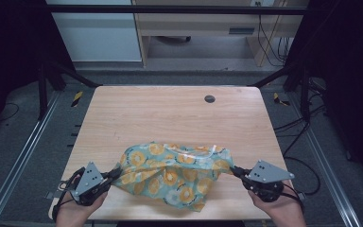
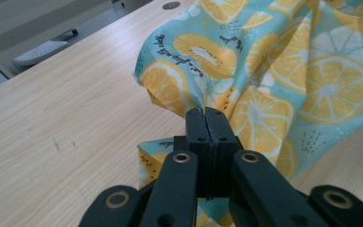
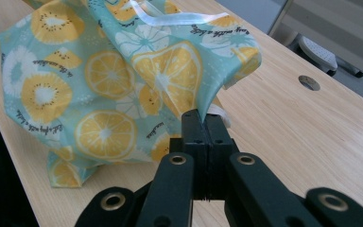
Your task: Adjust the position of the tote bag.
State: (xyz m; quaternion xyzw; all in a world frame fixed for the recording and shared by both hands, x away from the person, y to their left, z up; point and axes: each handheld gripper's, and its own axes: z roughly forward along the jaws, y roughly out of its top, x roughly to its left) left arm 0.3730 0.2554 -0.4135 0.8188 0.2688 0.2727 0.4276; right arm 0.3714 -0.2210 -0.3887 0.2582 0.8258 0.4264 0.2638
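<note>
High view: teal fabric bag printed with orange citrus slices (image 1: 172, 175) is lying on the light wooden table (image 1: 137, 113), near its front edge.
Left gripper (image 1: 114, 173): clamping the bag's left edge.
Right gripper (image 1: 234, 170): pinching the bag's right edge.

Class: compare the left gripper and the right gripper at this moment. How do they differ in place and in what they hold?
The left gripper sits at the table's near left and pinches the cloth's left end; the right gripper sits at the near right and pinches the opposite end, beside a white ribbon. Both are shut on the cloth, each held in a hand.
</note>
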